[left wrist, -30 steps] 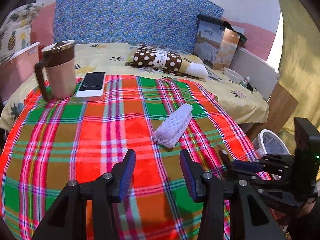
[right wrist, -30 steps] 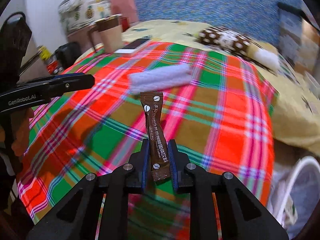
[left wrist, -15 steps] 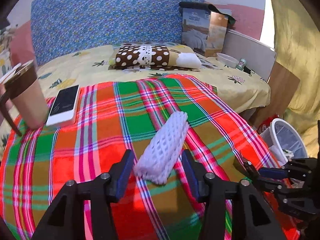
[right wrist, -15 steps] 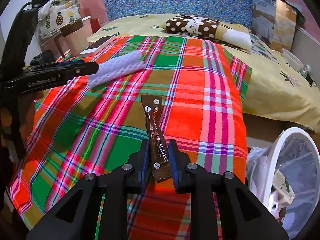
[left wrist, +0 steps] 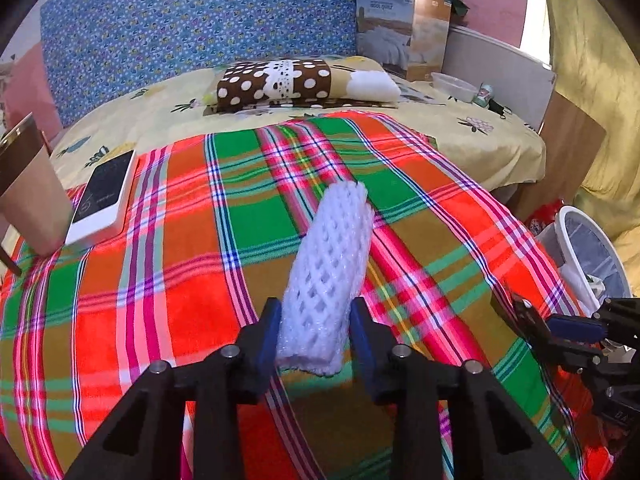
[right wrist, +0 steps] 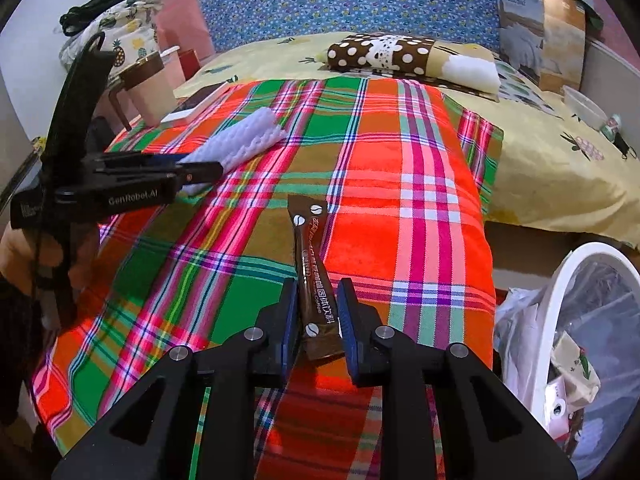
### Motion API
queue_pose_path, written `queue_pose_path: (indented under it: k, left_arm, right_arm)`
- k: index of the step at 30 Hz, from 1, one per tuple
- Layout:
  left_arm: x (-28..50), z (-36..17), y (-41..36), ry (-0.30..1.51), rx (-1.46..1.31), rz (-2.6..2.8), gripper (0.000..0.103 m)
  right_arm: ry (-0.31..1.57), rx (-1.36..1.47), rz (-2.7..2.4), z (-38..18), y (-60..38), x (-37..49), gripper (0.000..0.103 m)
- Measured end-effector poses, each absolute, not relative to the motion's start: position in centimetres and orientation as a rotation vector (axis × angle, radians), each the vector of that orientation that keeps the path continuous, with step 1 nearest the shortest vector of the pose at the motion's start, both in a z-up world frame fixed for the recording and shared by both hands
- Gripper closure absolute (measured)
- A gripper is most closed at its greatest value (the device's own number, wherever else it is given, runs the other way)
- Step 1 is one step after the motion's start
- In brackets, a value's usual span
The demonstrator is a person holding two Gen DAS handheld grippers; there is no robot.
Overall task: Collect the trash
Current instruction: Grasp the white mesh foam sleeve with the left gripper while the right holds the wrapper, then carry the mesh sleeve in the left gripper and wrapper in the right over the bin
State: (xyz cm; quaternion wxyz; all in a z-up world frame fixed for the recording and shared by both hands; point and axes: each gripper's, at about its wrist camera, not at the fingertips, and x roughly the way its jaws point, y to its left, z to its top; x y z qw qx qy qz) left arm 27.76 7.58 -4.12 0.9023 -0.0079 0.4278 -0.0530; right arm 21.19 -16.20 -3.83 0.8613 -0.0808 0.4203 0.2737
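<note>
The left tongs (left wrist: 314, 334) stand apart around the near end of a white foam net sleeve (left wrist: 332, 276), which lies on the plaid blanket (left wrist: 180, 280) covering the bed. The left blue pad (left wrist: 267, 332) sits right against the sleeve's side; whether the right pad touches it cannot be told. The sleeve runs away from the tongs, straight ahead along their line.

The right tongs (right wrist: 318, 322) are clamped on a brown coffee sachet (right wrist: 314, 276), held by its lower part, with its printed length sticking forward and up between the pads, above the blanket. To the right of these tongs and lower down is a white trash bin (right wrist: 576, 320) lined with a clear bag, with paper scraps and wrappers inside.

Ahead and to the left of the left tongs, a white phone (left wrist: 102, 196) lies face up on the blanket, just beside a tan mug (left wrist: 28, 192) with a dark rim. Far ahead, a brown polka-dot pillow (left wrist: 276, 82) rests on the yellow bedsheet (left wrist: 140, 120), and a quilt box (left wrist: 400, 28) stands farther off to the right against the blue floral headboard (left wrist: 180, 16).
</note>
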Motion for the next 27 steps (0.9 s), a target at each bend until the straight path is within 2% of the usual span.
queue_pose_path:
  k: [12,27]
  left_arm:
    - [21.8,-2.5,6.8,0.863,-0.148,-0.089,0.079]
    - [14.5,-0.1,3.6,0.802,-0.217,-0.098,0.079]
  right_arm:
    - [0.835,-0.140,0.583,-2.5,-16.7,19.8,0.083]
    - [0.785,-0.117,0.549,-0.6,-18.5,16.3,0.083]
